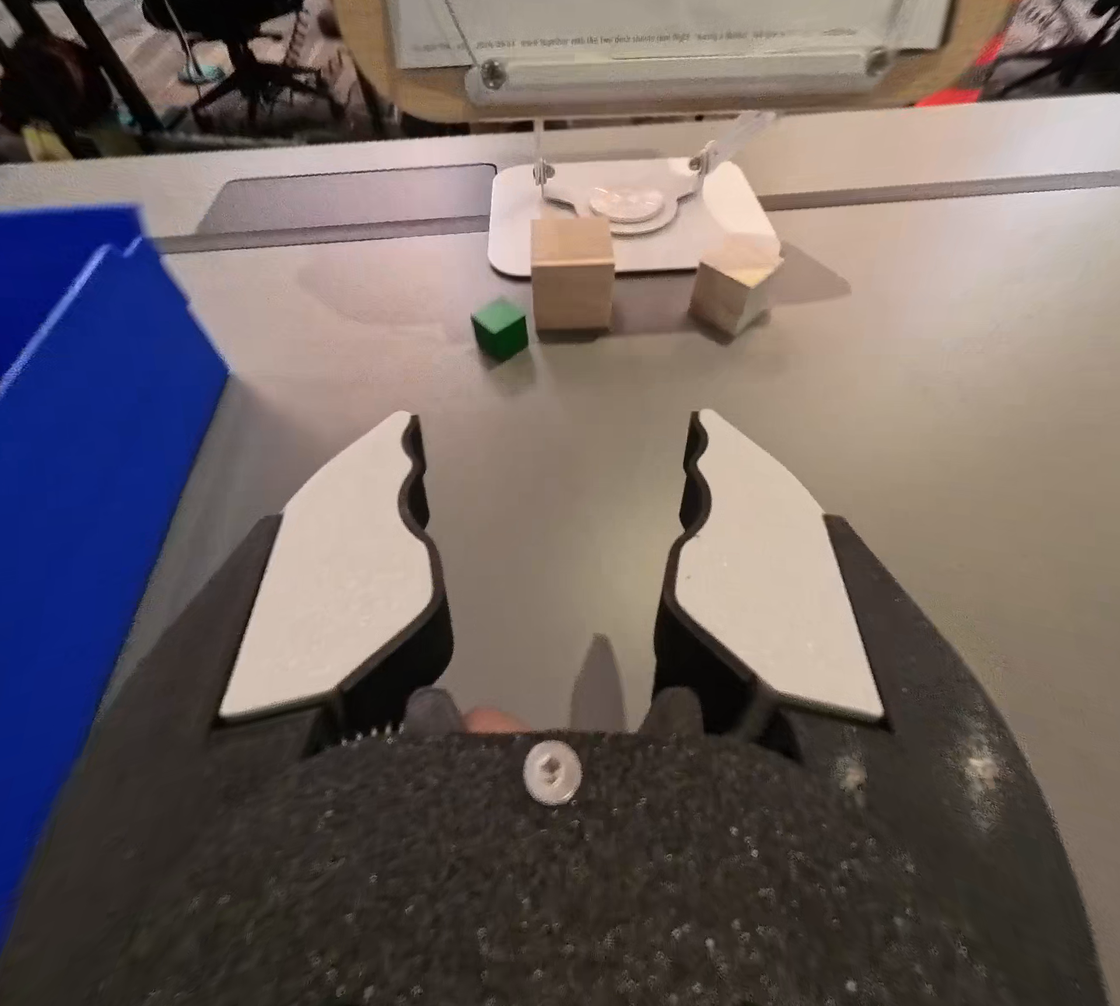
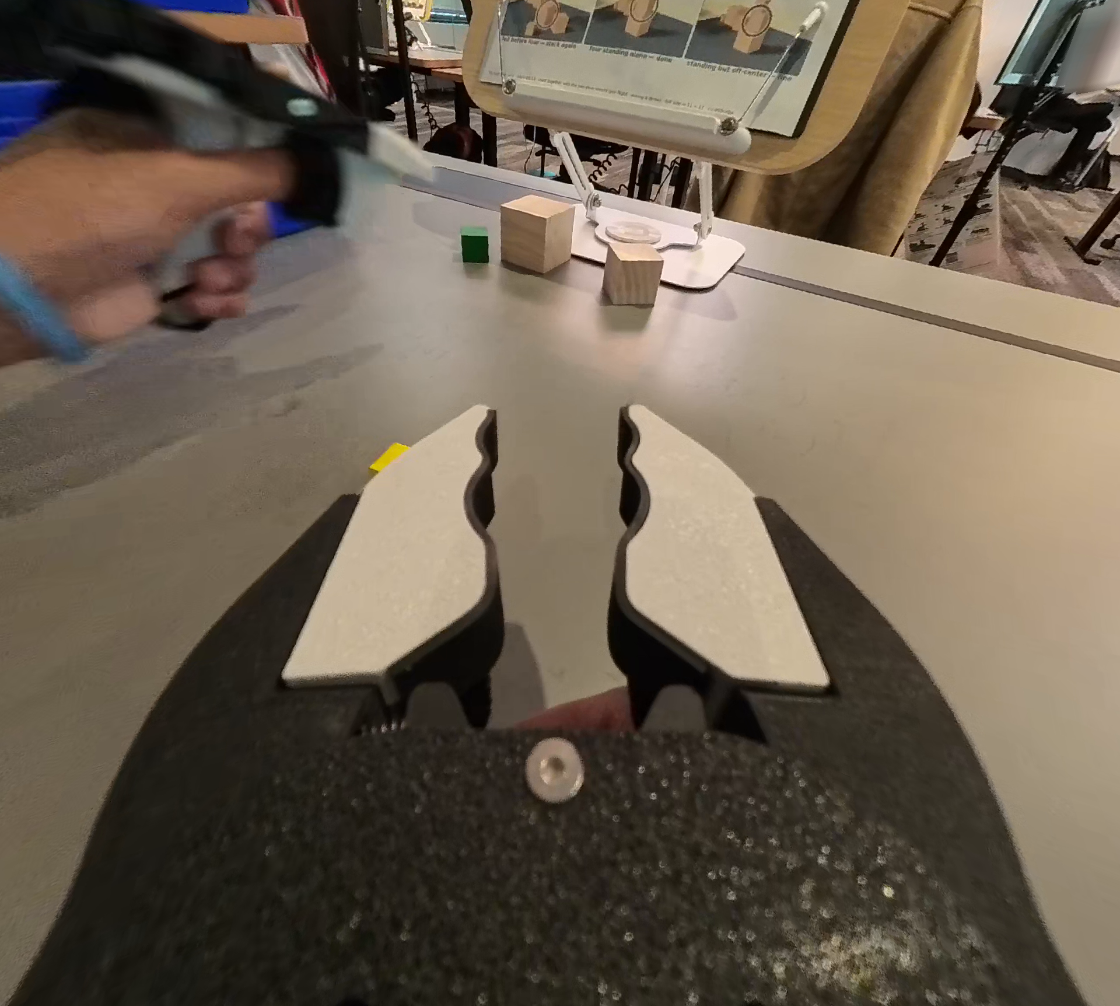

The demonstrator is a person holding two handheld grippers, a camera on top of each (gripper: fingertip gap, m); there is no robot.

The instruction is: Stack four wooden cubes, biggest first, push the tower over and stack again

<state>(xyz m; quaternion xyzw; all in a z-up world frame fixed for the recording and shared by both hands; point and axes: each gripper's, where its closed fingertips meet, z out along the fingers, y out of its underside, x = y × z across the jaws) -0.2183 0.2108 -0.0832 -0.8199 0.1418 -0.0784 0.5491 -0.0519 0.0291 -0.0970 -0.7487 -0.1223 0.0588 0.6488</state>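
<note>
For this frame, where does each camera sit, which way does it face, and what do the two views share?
Left wrist view: sits on the left tongs, looking forward and down across the grey table; its own two open fingers show.
Right wrist view: sits on the right tongs, lower, facing the same way; its own parted fingers show, plus the other hand, blurred.
Shared: small green wooden cube, large plain wooden cube, tilted smaller plain wooden cube, white instruction-sheet stand.

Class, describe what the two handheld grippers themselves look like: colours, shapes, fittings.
Each gripper, left and right, has a black, speckled body with one silver screw, and two fingers faced with pale grey plates over black wavy-edged pads.
</note>
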